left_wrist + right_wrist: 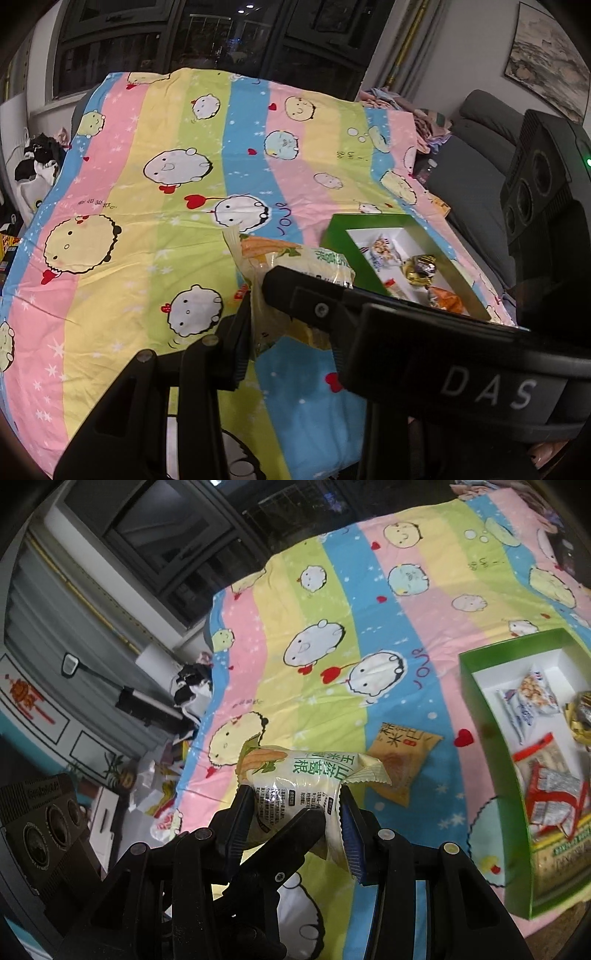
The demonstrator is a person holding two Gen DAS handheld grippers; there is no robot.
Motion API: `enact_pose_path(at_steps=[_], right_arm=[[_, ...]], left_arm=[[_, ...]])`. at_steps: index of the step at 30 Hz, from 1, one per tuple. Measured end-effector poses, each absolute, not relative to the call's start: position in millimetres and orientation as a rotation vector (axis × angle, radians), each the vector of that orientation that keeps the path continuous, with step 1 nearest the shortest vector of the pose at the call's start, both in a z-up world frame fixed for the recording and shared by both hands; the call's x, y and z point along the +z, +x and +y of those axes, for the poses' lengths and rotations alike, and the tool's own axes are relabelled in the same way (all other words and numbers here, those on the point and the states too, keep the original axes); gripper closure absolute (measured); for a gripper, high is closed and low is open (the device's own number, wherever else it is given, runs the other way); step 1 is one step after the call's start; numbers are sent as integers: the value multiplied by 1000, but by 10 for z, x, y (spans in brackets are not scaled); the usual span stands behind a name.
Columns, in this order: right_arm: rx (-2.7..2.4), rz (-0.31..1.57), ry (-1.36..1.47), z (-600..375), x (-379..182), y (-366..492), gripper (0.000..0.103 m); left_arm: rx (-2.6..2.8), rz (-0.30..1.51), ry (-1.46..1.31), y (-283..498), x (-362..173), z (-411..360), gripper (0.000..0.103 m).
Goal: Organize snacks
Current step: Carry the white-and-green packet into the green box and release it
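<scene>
A pale corn snack packet (295,786) with green lettering is held above the striped cartoon bedsheet (332,602). My right gripper (295,805) is shut on it. My left gripper (255,314) is also shut on the same packet (295,258), and one of its fingers (295,834) shows under the packet in the right wrist view. An orange snack packet (402,760) lies on the sheet just behind. A green box (491,760) with a white inside stands at the right and holds several wrapped snacks (535,694). The box also shows in the left wrist view (373,225).
The sheet (147,184) covers a raised surface. A grey sofa (476,155) with clothes on it lies to the right. Clutter and bags (155,794) sit on the floor at the left. Dark windows (207,40) stand behind.
</scene>
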State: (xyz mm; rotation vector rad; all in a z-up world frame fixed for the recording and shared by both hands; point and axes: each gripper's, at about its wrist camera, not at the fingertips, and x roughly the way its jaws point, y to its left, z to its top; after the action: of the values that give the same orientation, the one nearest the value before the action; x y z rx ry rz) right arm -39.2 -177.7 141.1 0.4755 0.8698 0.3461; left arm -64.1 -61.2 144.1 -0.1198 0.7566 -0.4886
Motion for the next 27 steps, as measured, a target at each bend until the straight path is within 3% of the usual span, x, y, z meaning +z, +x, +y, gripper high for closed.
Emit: enact_pose_path(at_steps=[27], right_arm=[[73,727,546,-3135,1591,-732,55]], left_arm=[[-763,719,-8,-588,1596,-2025,68]])
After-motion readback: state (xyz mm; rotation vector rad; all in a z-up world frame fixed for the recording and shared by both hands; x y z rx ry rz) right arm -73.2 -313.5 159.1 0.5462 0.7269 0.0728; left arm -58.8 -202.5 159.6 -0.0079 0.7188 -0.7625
